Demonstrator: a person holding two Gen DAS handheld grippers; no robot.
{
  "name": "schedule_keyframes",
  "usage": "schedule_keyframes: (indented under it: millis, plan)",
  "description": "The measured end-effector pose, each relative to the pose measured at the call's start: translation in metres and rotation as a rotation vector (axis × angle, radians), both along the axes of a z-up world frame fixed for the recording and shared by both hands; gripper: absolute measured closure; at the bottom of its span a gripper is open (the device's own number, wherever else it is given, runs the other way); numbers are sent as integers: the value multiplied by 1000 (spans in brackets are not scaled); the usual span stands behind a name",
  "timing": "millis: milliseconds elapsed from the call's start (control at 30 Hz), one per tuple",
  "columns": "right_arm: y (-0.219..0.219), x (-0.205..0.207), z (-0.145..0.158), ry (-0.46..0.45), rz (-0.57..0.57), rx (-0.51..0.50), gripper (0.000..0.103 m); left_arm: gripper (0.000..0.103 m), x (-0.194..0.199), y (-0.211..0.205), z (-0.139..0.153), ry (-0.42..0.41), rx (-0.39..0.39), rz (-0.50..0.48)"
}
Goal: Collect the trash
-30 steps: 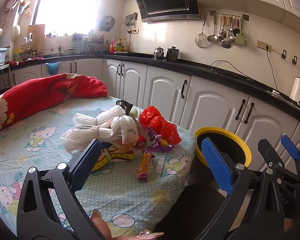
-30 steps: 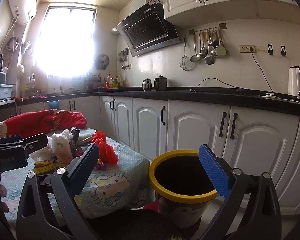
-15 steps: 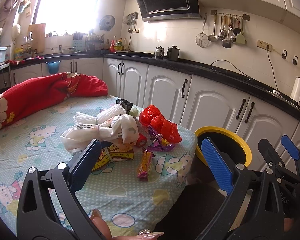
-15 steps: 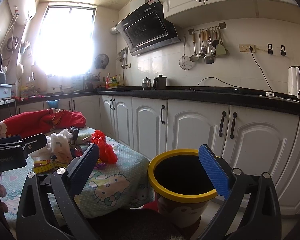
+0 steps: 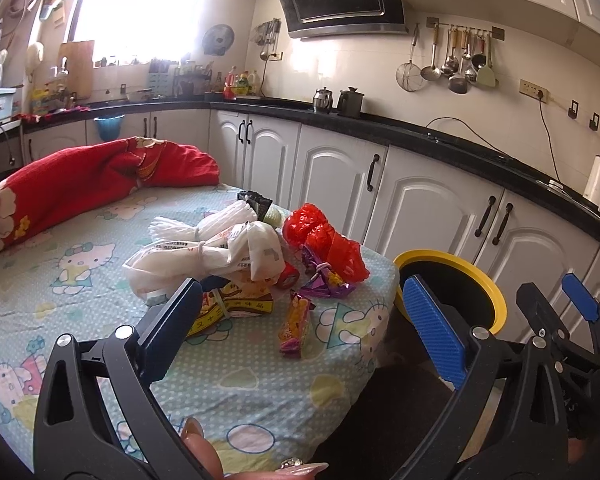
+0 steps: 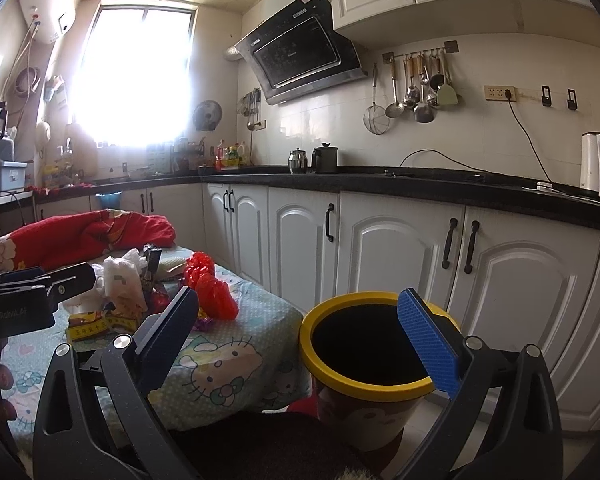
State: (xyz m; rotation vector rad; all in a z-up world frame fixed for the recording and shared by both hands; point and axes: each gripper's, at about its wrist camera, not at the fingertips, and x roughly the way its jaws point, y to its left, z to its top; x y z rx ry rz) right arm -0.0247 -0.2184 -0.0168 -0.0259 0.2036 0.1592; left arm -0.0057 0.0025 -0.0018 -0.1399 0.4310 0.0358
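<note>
**kitchenlurker:** 2 grippers, both empty as far as I can see. The left gripper (image 5: 300,316) hangs over the near side of the table (image 5: 80,280) with its jaws spread wide, nothing between the pads. You can see a fingertip and a long nail at the bottom edge of the left wrist view. The right gripper (image 6: 300,332) is spread just as wide and points at the bin (image 6: 366,364), the one with the yellow rim, which stands on the floor just beside the table's corner.

**binday_bob:** Where's the actual trash though?

**kitchenlurker:** All piled on the table, on the cartoon-cat cloth, toward the corner near the bin. White plastic bags (image 5: 204,256) tied in bundles are in the middle. A crumpled red bag (image 5: 324,240) sits on their right, with a purple wrapper (image 5: 324,284) touching its front. A yellow snack packet (image 5: 228,304) pokes out from under the white bags, partly hidden by the left gripper's dark pad. A small orange wrapper (image 5: 294,328) lies alone, nearest the table edge. Behind the pile there's a black packet (image 5: 256,202).

**binday_bob:** Anything in the bin?

**kitchenlurker:** Can't tell, the inside just reads black. A red quilt (image 5: 92,176) is bunched at the far end of the table, well apart from the pile.
</note>
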Motion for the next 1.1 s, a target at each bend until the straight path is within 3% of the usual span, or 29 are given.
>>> schedule_keyframes:
  millis: [633, 1100]
  plan:
    - [60, 28, -8, 140, 274, -42, 6, 11, 11, 66, 3, 14, -72, 155]
    - [115, 61, -21, 244, 342, -66, 6, 11, 36, 147, 7, 84, -133, 272]
